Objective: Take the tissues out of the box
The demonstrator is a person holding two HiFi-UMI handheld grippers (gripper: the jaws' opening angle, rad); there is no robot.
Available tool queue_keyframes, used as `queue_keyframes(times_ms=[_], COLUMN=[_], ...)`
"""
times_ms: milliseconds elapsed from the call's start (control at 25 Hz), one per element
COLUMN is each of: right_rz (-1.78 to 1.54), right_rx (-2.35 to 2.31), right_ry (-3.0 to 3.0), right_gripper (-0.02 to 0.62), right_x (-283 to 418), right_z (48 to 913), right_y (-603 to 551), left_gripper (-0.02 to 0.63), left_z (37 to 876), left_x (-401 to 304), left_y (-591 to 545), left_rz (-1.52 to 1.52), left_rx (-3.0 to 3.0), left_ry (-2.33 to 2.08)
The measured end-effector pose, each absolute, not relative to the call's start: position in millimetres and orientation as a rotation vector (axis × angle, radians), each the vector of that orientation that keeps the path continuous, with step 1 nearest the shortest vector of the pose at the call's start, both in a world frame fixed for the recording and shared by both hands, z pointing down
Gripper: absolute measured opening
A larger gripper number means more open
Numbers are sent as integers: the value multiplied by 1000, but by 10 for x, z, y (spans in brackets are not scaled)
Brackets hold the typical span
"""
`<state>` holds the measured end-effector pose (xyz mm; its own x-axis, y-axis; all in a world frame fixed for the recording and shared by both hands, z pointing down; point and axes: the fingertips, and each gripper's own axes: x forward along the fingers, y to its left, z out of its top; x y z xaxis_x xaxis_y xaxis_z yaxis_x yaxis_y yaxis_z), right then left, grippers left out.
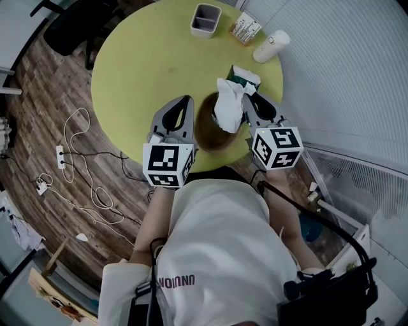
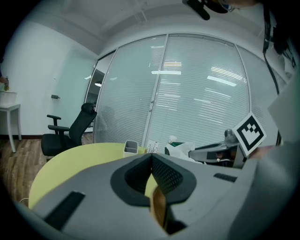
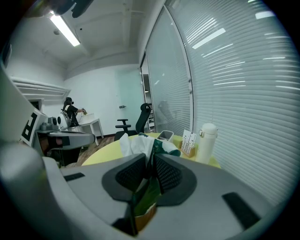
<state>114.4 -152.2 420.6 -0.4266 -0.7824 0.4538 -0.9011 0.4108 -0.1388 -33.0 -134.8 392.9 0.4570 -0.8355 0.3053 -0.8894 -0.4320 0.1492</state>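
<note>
Our right gripper (image 3: 152, 155) is closed narrow on the tissue box (image 3: 165, 146). Its dark ribbed pads pinch a thin, glossy green fold of the box, and a strip of brown card shows low in the gap. Our left gripper (image 2: 151, 155) is closed tip to tip with nothing between its pads; through the slit below them we see only the yellow surface (image 1: 146, 63).

In the head view the box lies right of centre, near the right edge of the round surface. We cannot tell whether it rests there or is lifted a little. A white tissue (image 1: 227, 105) stands out of it, soft and crumpled, between the two grippers and just beside the right one's tips.

We judge the step in hand to be steadying the box with the right gripper so the left can draw the sheet. To do it well, we would hold the box firm, open the left gripper, and take the tissue where its folds bunch. We would then pull slowly and straight out of the opening: thin paper tears, a light box rides up with the sheet, and a pinch on a slick fold may slip.

Further out, toward the top of the head view, stand a grey rectangular two-cell container (image 1: 205, 19), a small card holder (image 1: 245, 28) and a smooth white cylindrical bottle (image 1: 271, 46).
</note>
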Motion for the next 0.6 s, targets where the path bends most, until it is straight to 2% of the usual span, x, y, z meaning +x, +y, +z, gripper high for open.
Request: queue_keyframes(times_ms=[600], right_rz=[524], right_rx=[1461], right_ry=[-2348], right_gripper=[72], right_x=[1157], right_z=[4211], right_y=[-1525], left_gripper=[12], left_z=[3934], left_x=[-324], left_y=[-1342], left_rz=[286], left_rx=[2432], left_ry=[-1484])
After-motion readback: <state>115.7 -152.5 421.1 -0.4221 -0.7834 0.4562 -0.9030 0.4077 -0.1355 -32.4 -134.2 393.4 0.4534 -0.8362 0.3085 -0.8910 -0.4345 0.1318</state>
